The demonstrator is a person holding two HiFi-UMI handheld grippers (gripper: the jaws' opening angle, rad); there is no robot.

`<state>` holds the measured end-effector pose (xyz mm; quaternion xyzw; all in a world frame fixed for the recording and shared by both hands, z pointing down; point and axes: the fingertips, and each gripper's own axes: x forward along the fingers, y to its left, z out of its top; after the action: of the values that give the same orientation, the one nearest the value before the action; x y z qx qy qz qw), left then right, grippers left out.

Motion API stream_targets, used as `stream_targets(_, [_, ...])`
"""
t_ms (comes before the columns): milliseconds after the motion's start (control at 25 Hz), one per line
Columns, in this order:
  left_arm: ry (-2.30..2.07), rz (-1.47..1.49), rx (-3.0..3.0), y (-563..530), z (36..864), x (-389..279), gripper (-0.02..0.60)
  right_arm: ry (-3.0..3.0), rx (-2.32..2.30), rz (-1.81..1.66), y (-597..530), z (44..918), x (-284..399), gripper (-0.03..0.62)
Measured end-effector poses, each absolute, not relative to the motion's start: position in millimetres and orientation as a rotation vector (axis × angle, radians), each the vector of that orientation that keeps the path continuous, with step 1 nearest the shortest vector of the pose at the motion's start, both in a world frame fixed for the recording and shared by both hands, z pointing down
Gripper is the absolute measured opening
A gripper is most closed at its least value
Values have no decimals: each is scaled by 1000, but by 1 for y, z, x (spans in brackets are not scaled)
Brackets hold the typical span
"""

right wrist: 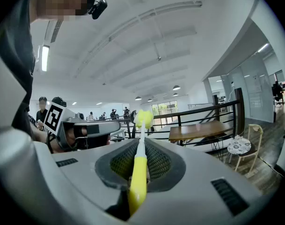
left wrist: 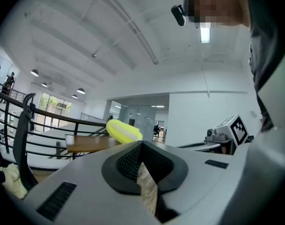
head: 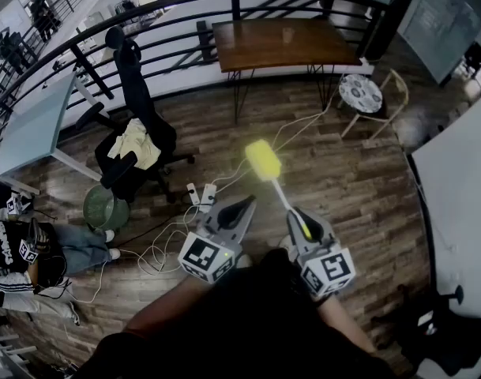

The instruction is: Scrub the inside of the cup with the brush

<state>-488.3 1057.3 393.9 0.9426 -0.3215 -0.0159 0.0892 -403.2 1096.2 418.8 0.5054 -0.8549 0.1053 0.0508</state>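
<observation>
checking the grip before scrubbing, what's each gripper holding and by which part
The right gripper holds the brush by its yellow handle, head forward. The left gripper is shut on nothing.

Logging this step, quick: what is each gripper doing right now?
Left gripper: closed, empty.
Right gripper: closed on the brush handle.
</observation>
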Motion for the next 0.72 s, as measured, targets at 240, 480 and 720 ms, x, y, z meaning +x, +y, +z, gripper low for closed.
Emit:
stream_targets(240, [-957, -49, 2793, 1049, 397, -478, -6, -2611, 1526, 334, 1089, 422, -394, 43])
stream_targets(480, [-940, -34, 2780, 1030, 404, -448, -6, -2623, 1545, 383, 1072, 426, -361, 44])
stream_targets(720, [-924, -29, 2796, 992, 410, -397, -6, -2638, 1536, 399, 1034, 432, -313, 44])
